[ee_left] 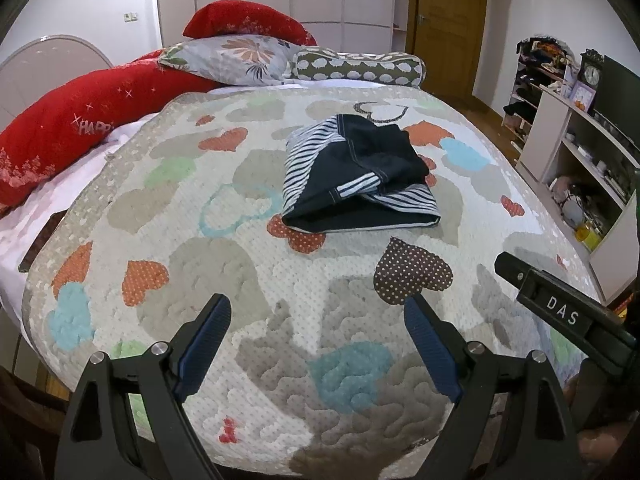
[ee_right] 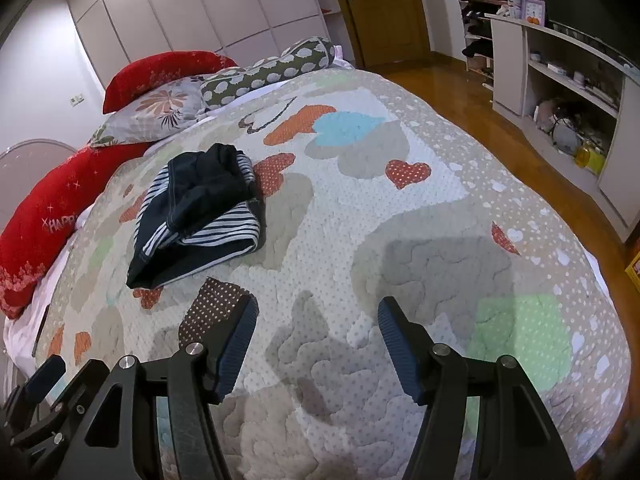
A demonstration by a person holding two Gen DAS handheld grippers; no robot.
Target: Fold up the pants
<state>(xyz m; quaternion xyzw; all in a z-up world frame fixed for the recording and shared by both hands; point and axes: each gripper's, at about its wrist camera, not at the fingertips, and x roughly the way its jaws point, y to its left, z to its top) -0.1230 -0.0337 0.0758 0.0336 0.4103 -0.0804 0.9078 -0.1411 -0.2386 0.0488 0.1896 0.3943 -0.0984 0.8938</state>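
Here the pants [ee_left: 356, 176] lie folded into a compact bundle on the quilt [ee_left: 248, 264], dark fabric on the outside with black-and-white striped panels showing along the edges. From the left wrist view they sit toward the middle of the bed, well ahead of the left gripper [ee_left: 318, 344]; from the right wrist view the same pants [ee_right: 200, 216] lie ahead and to the left of the right gripper [ee_right: 318, 340].

Both tongs stand wide open with nothing between their blue-padded fingers [ee_left: 208, 340]. Neither touches the pants; each hangs over bare quilt near the foot end of the bed. The right gripper also shows at the right edge of the left view as a black bar marked "DAS".

The quilt is patterned with hearts in orange, blue, green and brown. At the far end lie red pillows [ee_left: 92, 120], a floral pillow [ee_left: 236, 58] and a spotted bolster [ee_left: 356, 66]. A shelf unit [ee_right: 560, 80] stands along the wall to the right of the bed, on the wooden floor [ee_right: 472, 104].
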